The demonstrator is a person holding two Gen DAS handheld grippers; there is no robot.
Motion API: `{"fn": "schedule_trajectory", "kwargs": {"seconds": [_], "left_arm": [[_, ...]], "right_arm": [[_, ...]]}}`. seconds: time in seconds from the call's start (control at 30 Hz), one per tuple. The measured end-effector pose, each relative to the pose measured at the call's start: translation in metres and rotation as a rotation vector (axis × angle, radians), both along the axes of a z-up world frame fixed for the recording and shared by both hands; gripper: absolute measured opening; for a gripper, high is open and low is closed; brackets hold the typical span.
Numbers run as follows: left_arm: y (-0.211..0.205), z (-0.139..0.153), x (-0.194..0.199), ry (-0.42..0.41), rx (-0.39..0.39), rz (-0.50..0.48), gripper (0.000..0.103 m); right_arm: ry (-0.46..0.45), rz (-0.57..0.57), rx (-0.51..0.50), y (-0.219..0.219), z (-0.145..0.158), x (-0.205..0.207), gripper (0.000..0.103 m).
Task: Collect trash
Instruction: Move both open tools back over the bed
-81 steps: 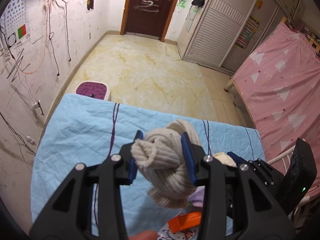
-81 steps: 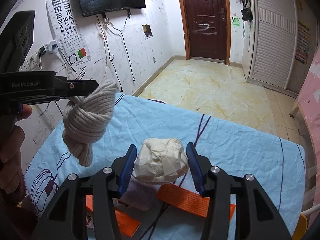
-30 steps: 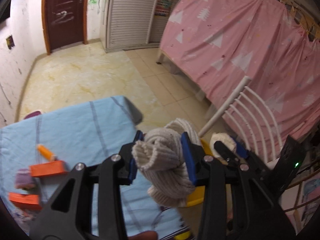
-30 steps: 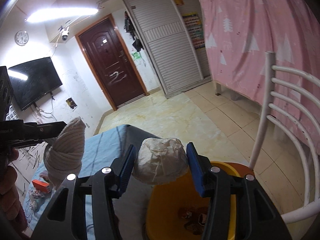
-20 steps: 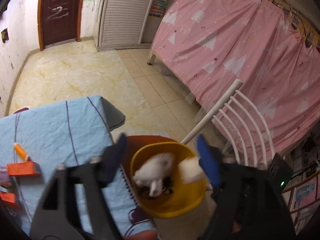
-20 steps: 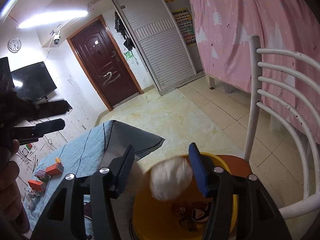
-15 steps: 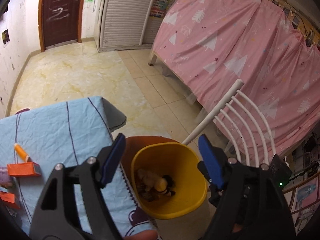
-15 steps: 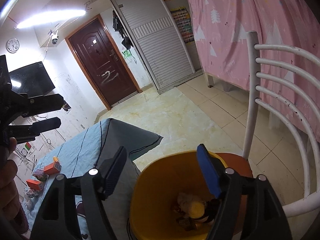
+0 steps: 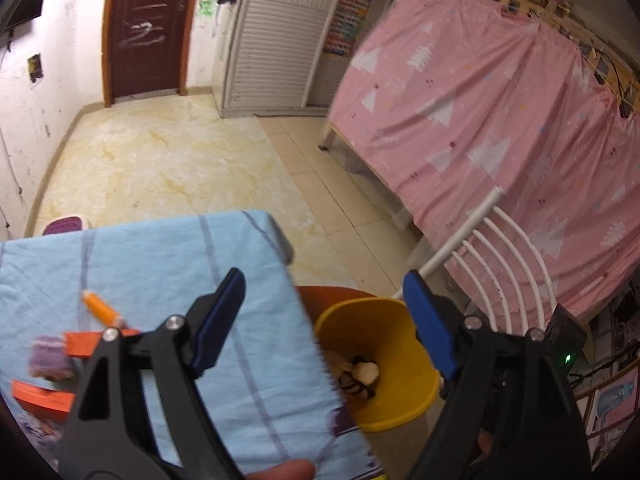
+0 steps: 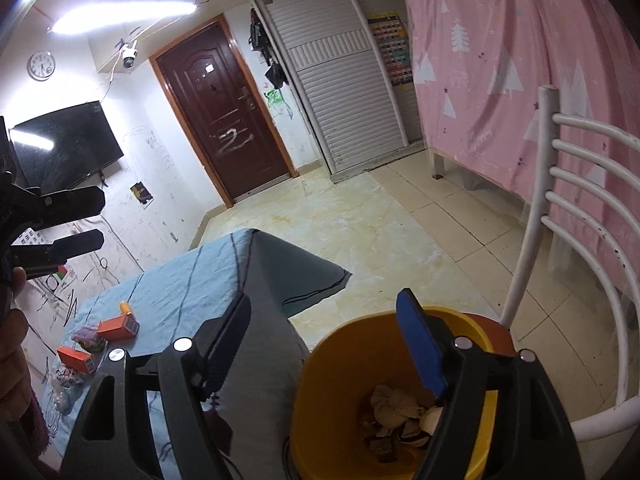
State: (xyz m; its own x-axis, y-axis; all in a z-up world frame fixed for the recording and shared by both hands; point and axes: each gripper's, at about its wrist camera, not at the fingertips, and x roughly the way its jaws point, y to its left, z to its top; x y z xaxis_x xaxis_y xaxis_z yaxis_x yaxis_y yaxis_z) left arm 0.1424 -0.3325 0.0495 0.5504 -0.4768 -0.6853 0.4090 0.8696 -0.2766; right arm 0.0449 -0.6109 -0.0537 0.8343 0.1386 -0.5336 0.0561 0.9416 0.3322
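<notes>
A yellow bin [image 9: 384, 320] [image 10: 348, 344] stands on the floor beside the table's right edge, with crumpled trash [image 10: 394, 412] [image 9: 358, 374] at its bottom. My left gripper [image 9: 324, 316] is open and empty over the table edge and the bin. My right gripper [image 10: 324, 324] is open and empty just above the bin's rim. Orange boxes [image 9: 82, 342] [image 10: 118, 328], a purple wad [image 9: 50, 356] and an orange tube [image 9: 100, 308] lie on the blue tablecloth [image 9: 160, 256] [image 10: 188, 280]. The left gripper's fingers [image 10: 60, 200] also show at the left of the right wrist view.
A white chair [image 10: 560, 240] [image 9: 492, 240] stands right behind the bin. A pink curtain [image 9: 480, 120] hangs to the right. Tiled floor [image 9: 168, 160], a brown door [image 10: 224, 128] and a slatted wardrobe [image 10: 340, 80] lie beyond. A TV [image 10: 68, 144] hangs on the left wall.
Both grippers opened over the bin: the knotted sock and the paper wad dropped into it. Since then both views have swung slightly left, back toward the table.
</notes>
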Motion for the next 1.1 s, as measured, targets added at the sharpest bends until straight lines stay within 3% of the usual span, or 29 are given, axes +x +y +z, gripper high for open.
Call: {"fn": "schedule_trajectory", "kwargs": {"seconds": [0.23,0.47,0.8,1.1], "left_arm": [[0.06,0.005,0.002,-0.049,0.027,0.082,0.078],[0.119,0.003,0.0,-0.072,0.04,0.167,0.086],[0.182,-0.004,-0.017,-0.063,0.093,0.227,0.091],[0.23,-0.024,-0.033,0.014,0.155,0.257,0.091]], "right_arm": [[-0.011,0.072,-0.024,0.042,0.014,0.011,0.072],[-0.006,0.147,-0.056,0.084,0.023,0.026,0.074],[0.002,0.252,-0.102,0.143,0.033,0.042,0.079],[0.018,0.356,-0.127,0.195,0.033,0.049,0.082]]}}
